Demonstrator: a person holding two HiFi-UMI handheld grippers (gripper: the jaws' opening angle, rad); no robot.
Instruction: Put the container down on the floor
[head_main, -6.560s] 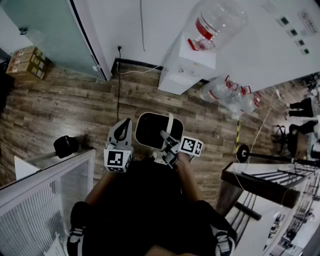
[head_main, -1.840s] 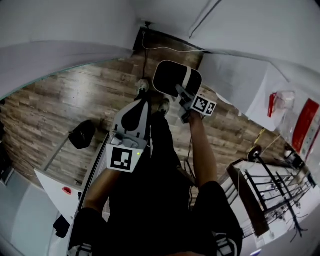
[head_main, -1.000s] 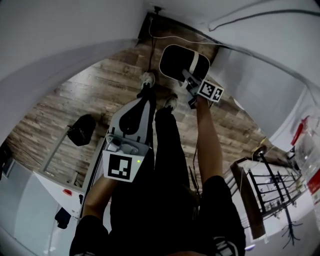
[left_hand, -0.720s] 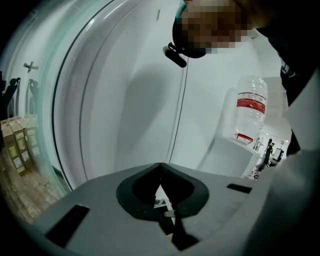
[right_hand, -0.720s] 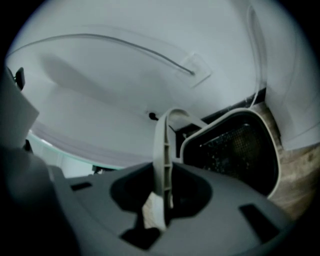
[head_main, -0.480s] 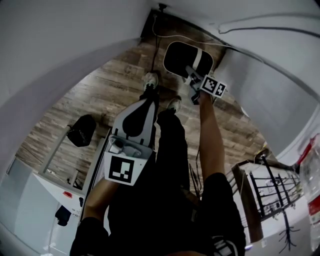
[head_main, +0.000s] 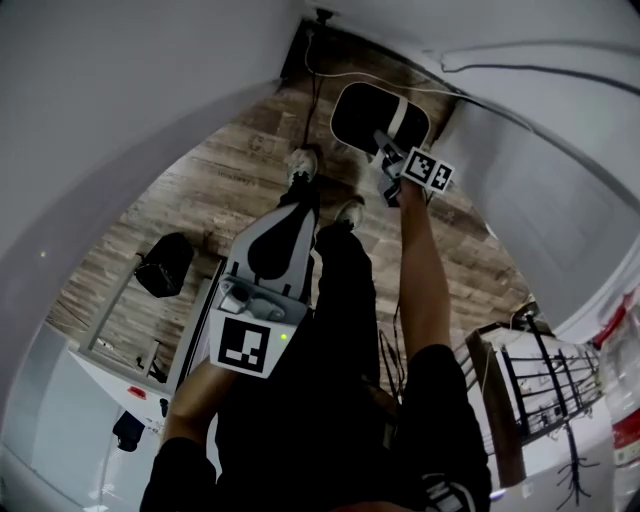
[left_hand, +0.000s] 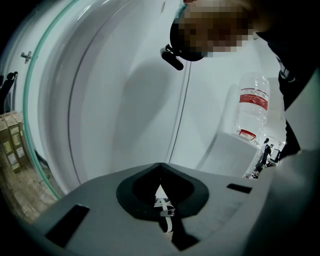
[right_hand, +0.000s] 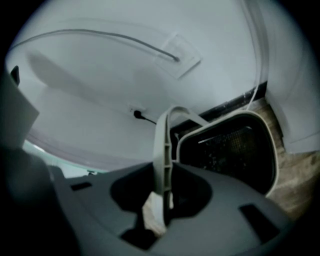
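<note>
With the left gripper (left_hand: 160, 165) clenched on nothing near the body, the right gripper (right_hand: 161, 172), clamped on the handle (right_hand: 161, 145) of the container (head_main: 355, 115) hanging low by the wall (head_main: 120, 90), should lower it straight until its base sits flat on the floor (head_main: 230, 170), then let go.

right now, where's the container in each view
head view: container at top centre, beyond the person's shoes, gripped by the right tool.
left gripper view: not in it.
right gripper view: right of centre, dark inside facing the camera.
shared landmark: its pale handle, clamped between the right tool's jaws in the right gripper view.
</note>
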